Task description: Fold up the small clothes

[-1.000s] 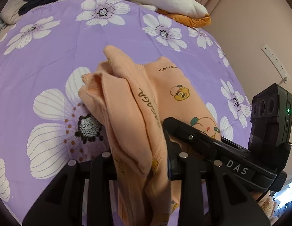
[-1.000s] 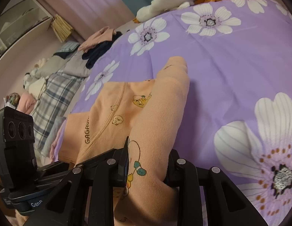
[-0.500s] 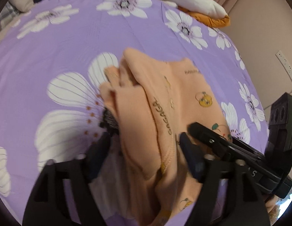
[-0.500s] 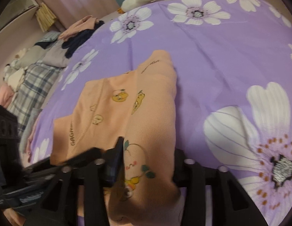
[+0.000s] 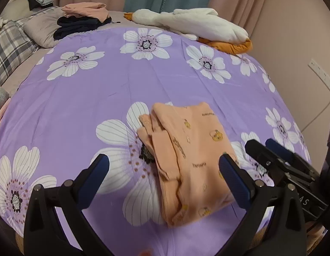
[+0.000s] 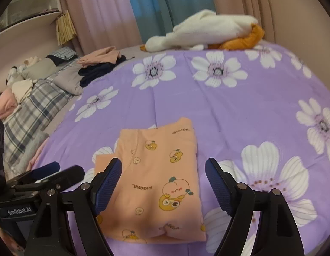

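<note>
A small peach garment with cartoon prints [image 5: 190, 157] lies folded in a rough rectangle on the purple flowered bedspread [image 5: 122, 89]. It also shows in the right wrist view [image 6: 156, 181]. My left gripper [image 5: 165, 170] is open and empty, raised just above and in front of the garment. My right gripper [image 6: 162, 179] is open and empty, above the garment's near half. The right gripper shows at the right of the left wrist view [image 5: 269, 149], and the left gripper shows at the left of the right wrist view [image 6: 52, 175].
A white and orange plush goose [image 5: 192, 25] lies at the far edge of the bed. A stack of pink and dark clothes [image 5: 81, 19] sits far left on grey and plaid pillows [image 5: 13, 42]. A wall with a power strip [image 5: 320, 76] is at the right.
Both grippers opened and let go of the peach garment, then drew back and up. The garment now lies flat and folded on the bedspread.
</note>
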A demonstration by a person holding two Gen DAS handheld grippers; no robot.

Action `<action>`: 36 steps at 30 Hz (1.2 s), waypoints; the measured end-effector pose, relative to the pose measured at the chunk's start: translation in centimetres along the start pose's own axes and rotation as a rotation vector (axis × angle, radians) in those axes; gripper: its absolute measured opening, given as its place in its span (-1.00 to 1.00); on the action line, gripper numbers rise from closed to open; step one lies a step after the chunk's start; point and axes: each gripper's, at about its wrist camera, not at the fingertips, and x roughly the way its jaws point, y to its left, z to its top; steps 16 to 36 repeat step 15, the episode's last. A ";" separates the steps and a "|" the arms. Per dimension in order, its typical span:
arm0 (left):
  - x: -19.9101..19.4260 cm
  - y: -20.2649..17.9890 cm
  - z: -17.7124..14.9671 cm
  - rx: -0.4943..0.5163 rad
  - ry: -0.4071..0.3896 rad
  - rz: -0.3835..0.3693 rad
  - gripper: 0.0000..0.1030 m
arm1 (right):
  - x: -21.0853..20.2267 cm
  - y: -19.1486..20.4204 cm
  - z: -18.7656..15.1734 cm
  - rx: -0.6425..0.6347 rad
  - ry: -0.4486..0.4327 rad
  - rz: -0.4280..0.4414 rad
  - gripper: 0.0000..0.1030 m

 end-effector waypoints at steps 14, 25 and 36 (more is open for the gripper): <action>-0.2 -0.5 -2.0 0.028 0.023 -0.005 0.99 | -0.7 0.4 -1.1 0.007 0.004 -0.059 0.59; -0.3 -0.5 -2.1 0.030 0.023 -0.001 0.99 | -0.7 0.4 -1.2 0.009 0.005 -0.062 0.59; -0.3 -0.5 -2.1 0.030 0.023 -0.001 0.99 | -0.7 0.4 -1.2 0.009 0.005 -0.062 0.59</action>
